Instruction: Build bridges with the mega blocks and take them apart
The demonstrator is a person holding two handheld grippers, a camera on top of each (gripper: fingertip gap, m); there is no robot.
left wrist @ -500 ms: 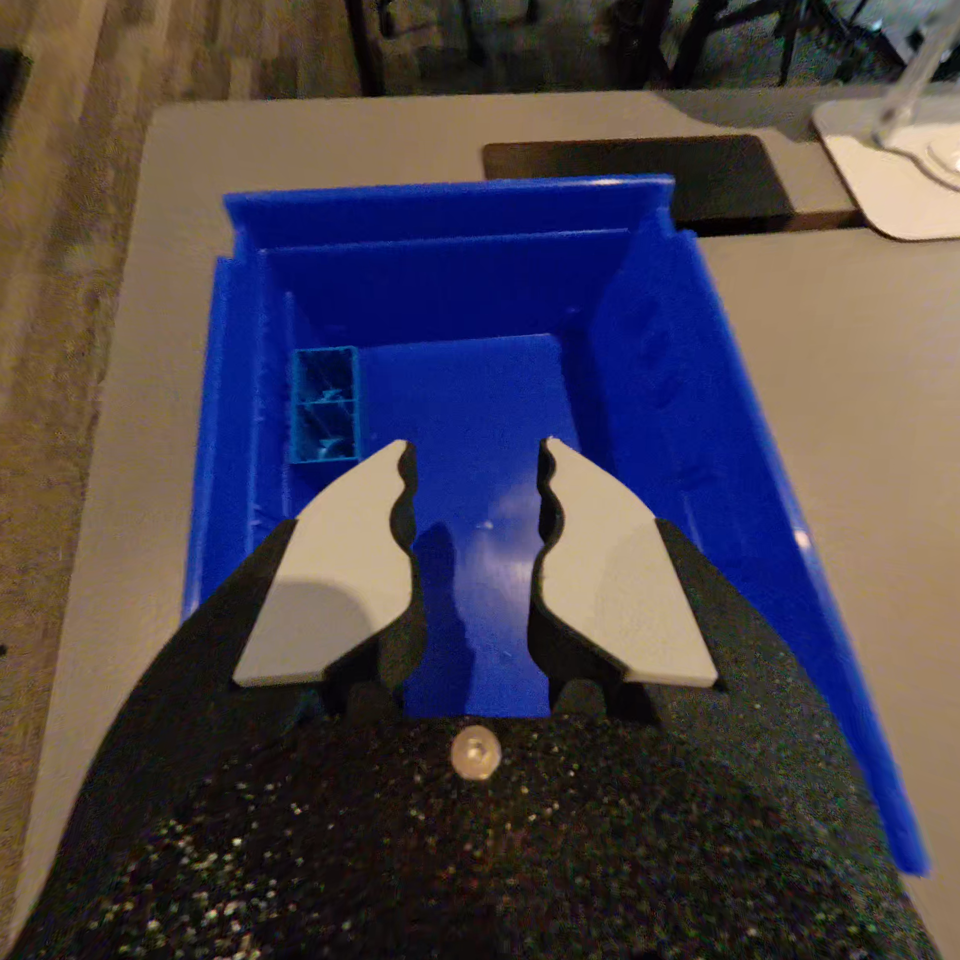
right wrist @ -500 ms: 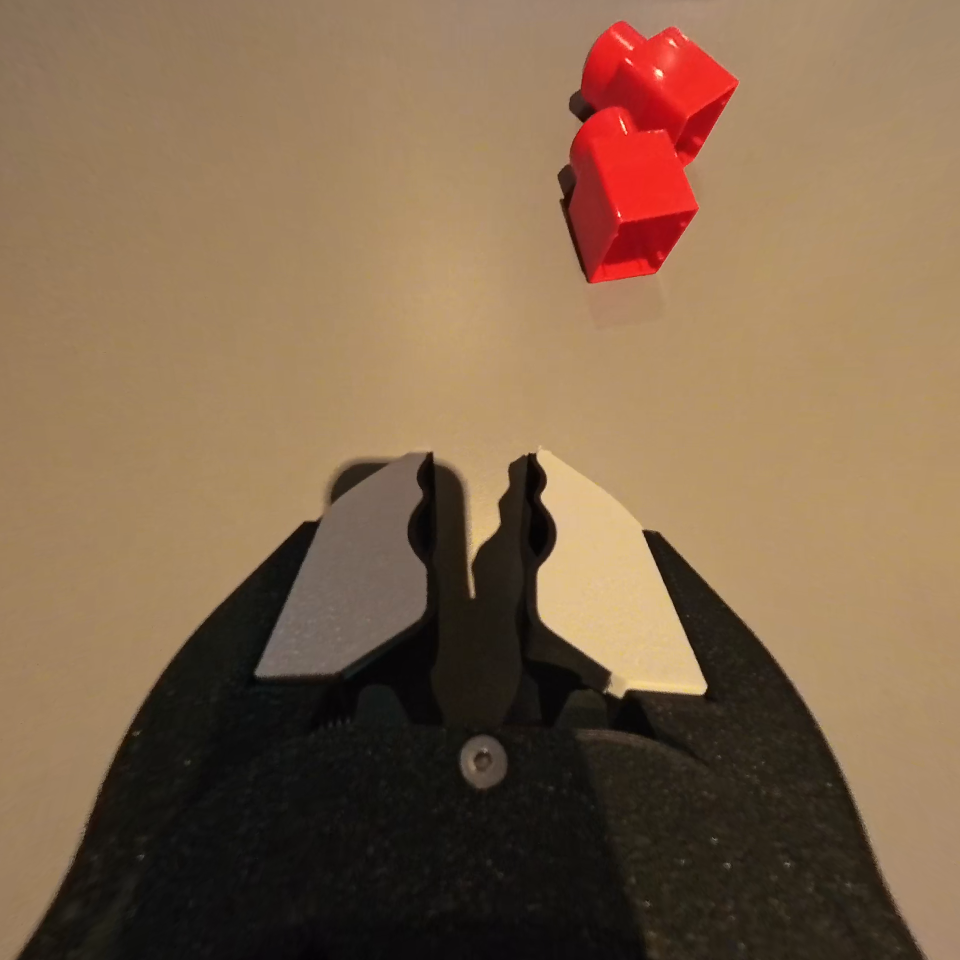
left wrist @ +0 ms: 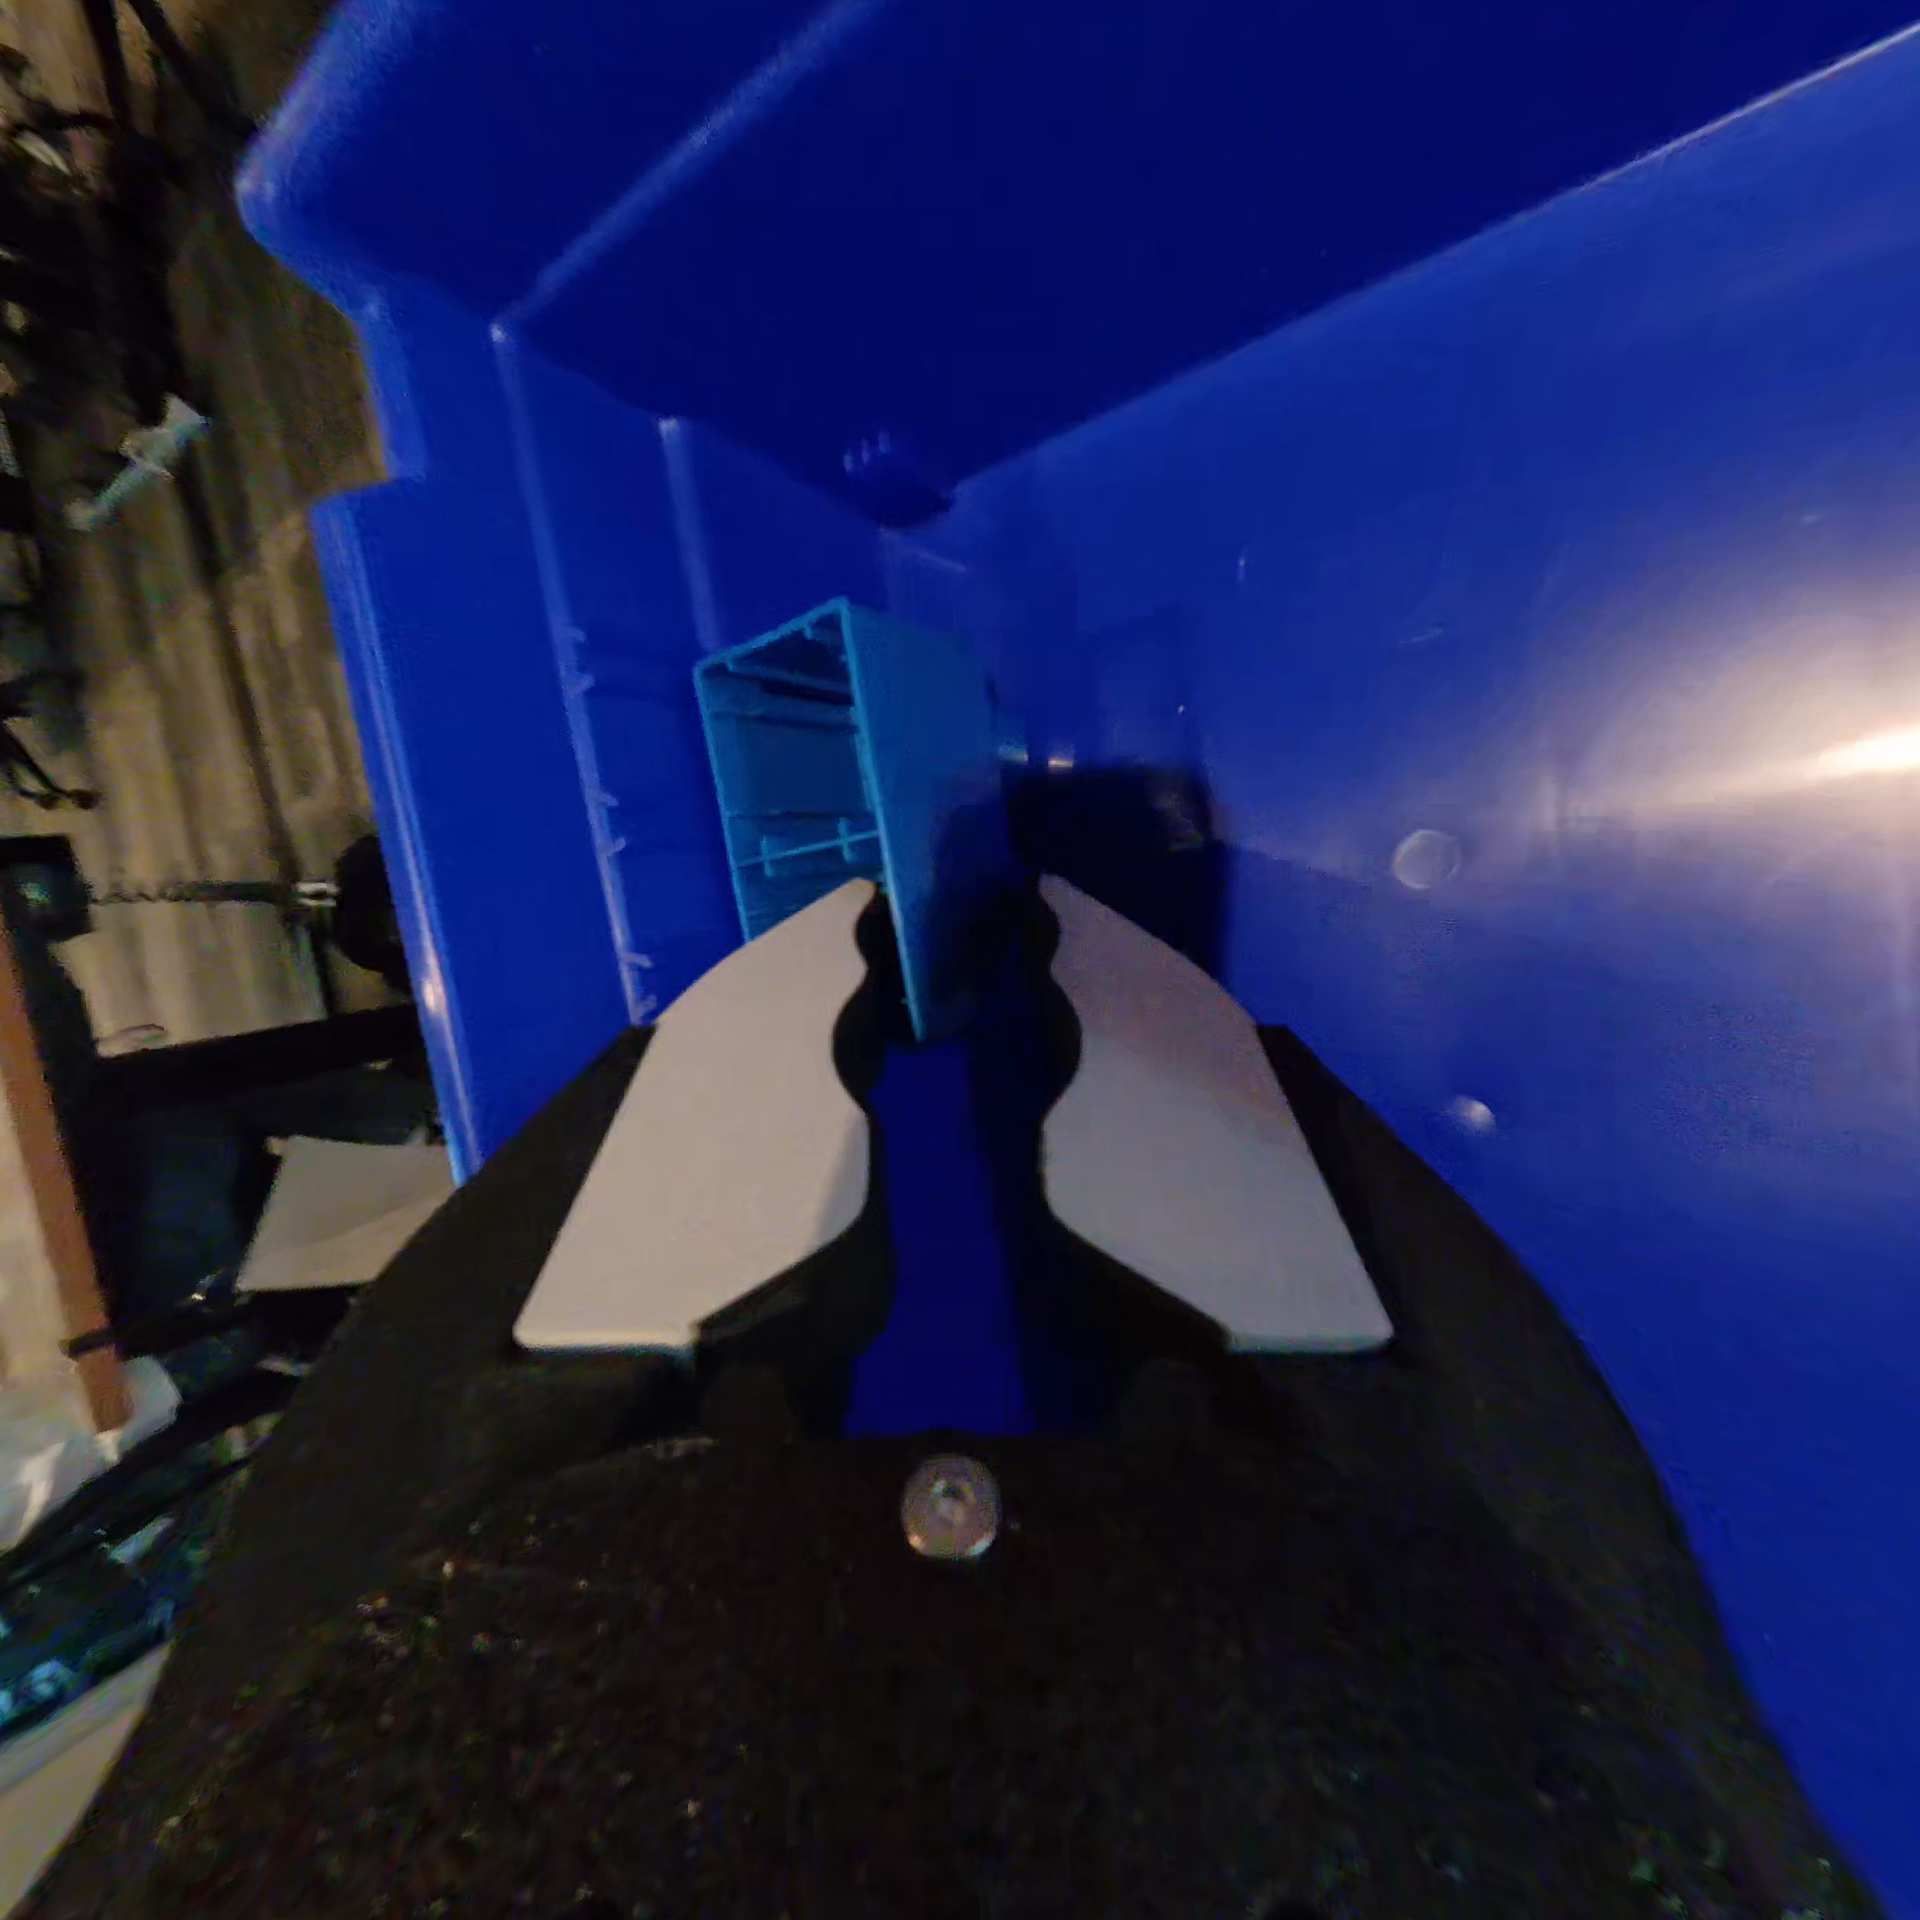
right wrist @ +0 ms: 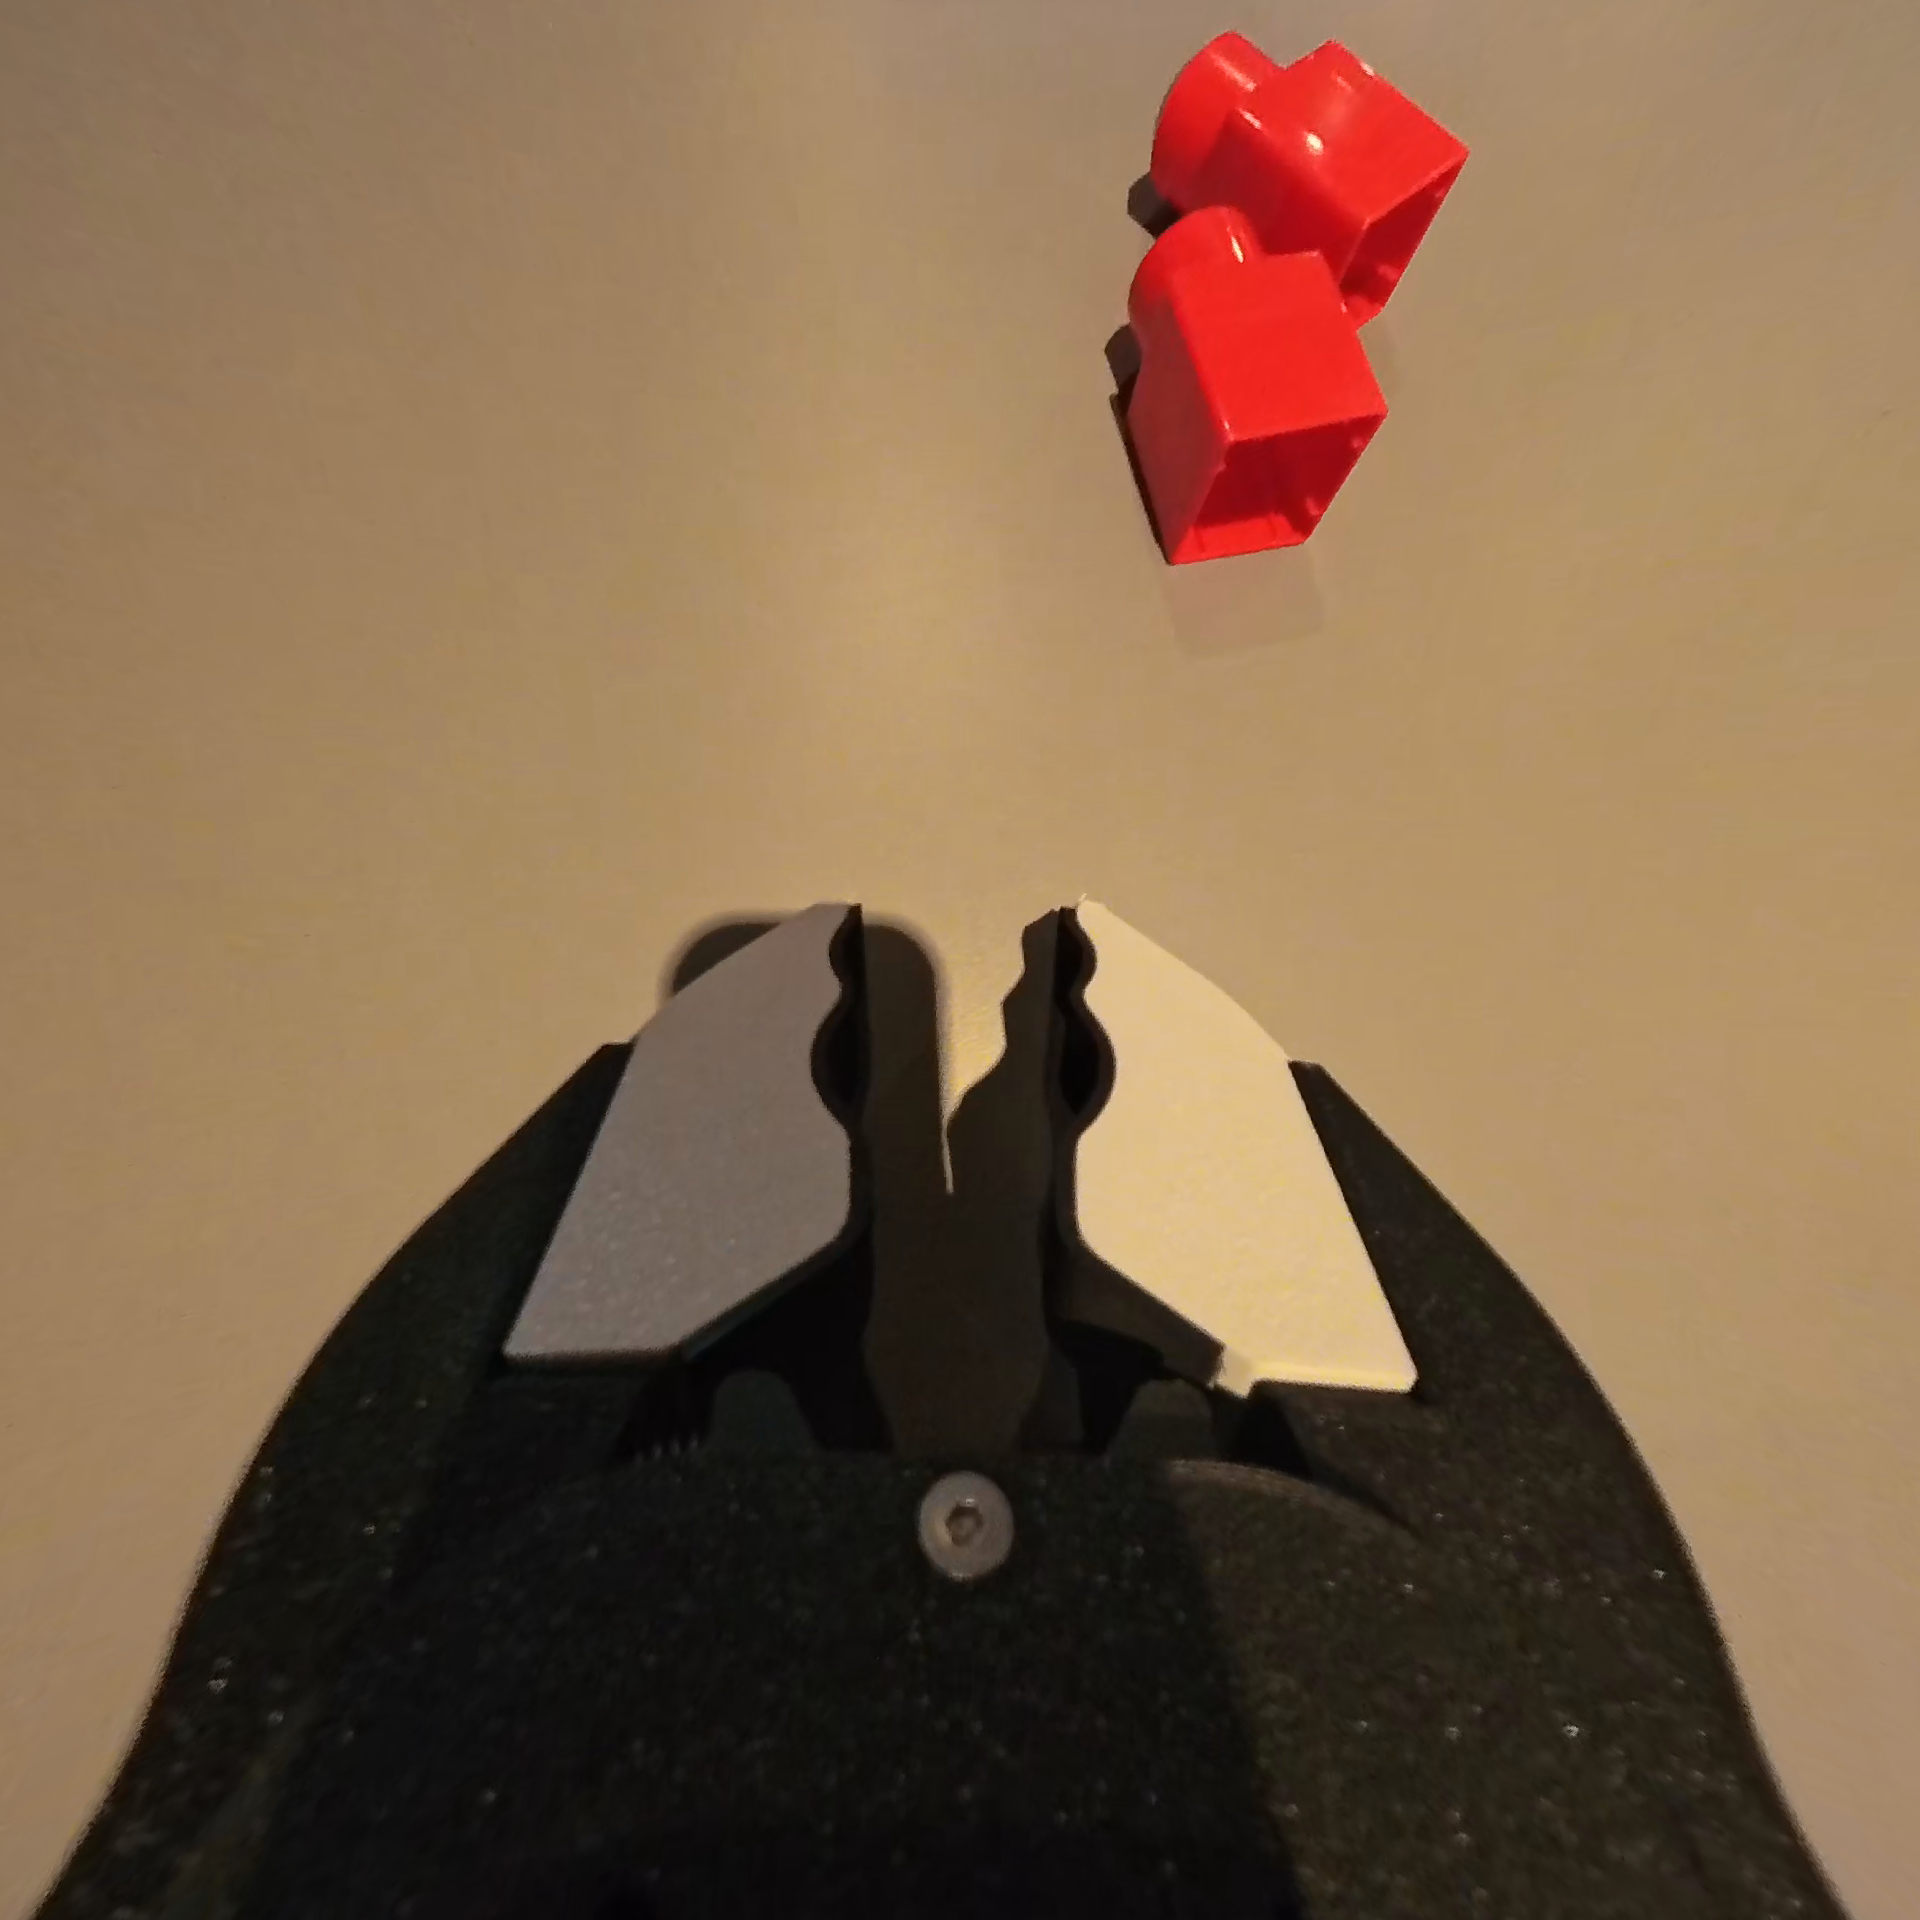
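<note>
- Left claw (left wrist: 951,904) is inside the blue bin (left wrist: 1455,520), jaws parted with a moderate gap.
- Light blue block (left wrist: 831,769) lies on its side by the bin's left wall, near the far corner, hollow ribbed underside facing left.
- The block's near edge sits in the gap at the left claw's tips, close to the left finger; cannot tell if the fingers touch it, no squeeze visible.
- Bright glare patch on the bin's floor at right.
- Dark, blurred room clutter left of the bin; nothing clear there.
- Right claw (right wrist: 966,914) sits low over the beige worktop (right wrist: 416,520), jaws slightly apart, holding nothing.
- Two red blocks (right wrist: 1262,343) lie on their sides on the worktop, ahead and right of the right claw, well apart from it.
- The red blocks touch each other; open hollow bases face right and toward the camera, studs point away to the left.
- No readable writing, brand or label in either view.
</note>
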